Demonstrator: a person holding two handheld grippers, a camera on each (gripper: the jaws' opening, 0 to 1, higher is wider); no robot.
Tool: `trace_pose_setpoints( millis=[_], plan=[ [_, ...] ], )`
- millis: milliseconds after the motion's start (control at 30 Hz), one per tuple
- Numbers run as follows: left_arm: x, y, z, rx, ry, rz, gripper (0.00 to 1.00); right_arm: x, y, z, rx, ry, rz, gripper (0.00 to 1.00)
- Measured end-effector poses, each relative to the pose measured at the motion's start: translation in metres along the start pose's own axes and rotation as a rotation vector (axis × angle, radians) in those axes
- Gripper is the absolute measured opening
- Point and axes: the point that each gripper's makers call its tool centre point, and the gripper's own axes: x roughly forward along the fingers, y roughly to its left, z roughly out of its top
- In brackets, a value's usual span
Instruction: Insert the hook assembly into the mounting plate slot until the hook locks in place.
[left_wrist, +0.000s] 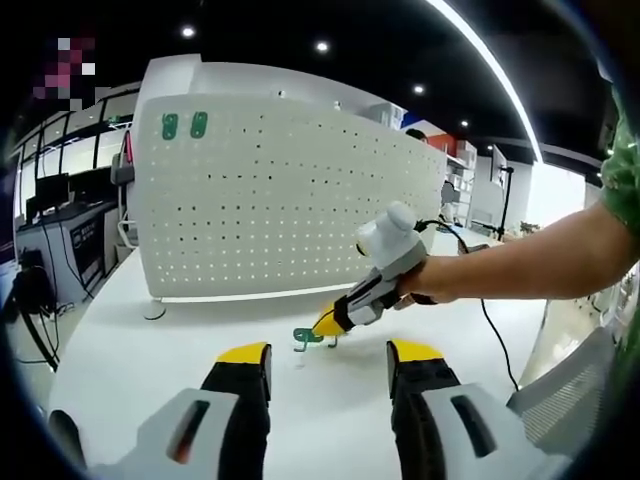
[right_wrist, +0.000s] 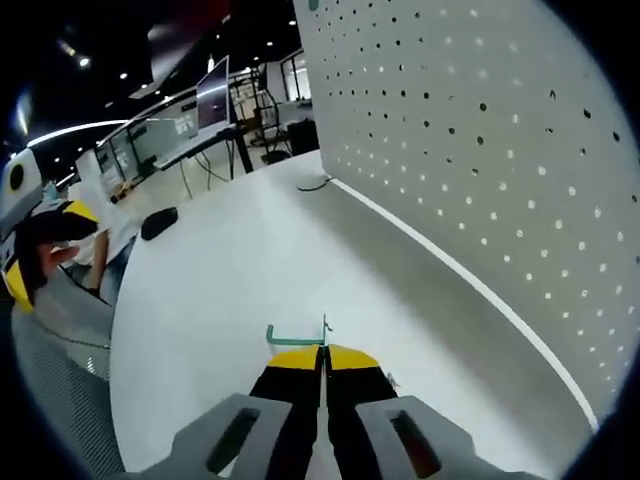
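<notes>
A small green hook (left_wrist: 308, 337) is low over the white table (left_wrist: 150, 360), pinched in my right gripper (left_wrist: 326, 322), which a hand holds and brings in from the right. In the right gripper view the jaws are closed, my right gripper (right_wrist: 323, 356) shut on the green hook (right_wrist: 293, 337), whose bar sticks out to the left. The white perforated mounting plate (left_wrist: 280, 200) stands upright behind it, with two green hooks (left_wrist: 184, 125) hanging at its top left. The plate (right_wrist: 480, 150) rises to the right of the right gripper. My left gripper (left_wrist: 330, 355) is open with nothing between its jaws, just short of the hook.
A black cable (left_wrist: 497, 335) trails across the table behind the right hand. A grey mesh chair (left_wrist: 575, 385) stands at the right. Desks with monitors (left_wrist: 50, 195) stand far left. A dark object (right_wrist: 158, 222) and a cable (right_wrist: 315, 184) lie on the table further along the plate.
</notes>
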Motion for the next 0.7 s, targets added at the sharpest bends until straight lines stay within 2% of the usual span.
trace_pose_setpoints(
  millis=[167,433,700],
  plan=[
    [0.000,0.000,0.001,-0.004,0.000,0.000,0.47,-0.005,0.004,0.005,0.003,-0.017,0.001,0.00],
    [-0.003,0.002,0.011,-0.022,-0.028,0.004,0.46,-0.022,0.011,0.022,0.012,-0.089,-0.011,0.00],
    [-0.003,0.000,0.032,-0.036,-0.069,-0.005,0.45,-0.052,0.022,0.057,0.036,-0.228,-0.026,0.00]
  ],
)
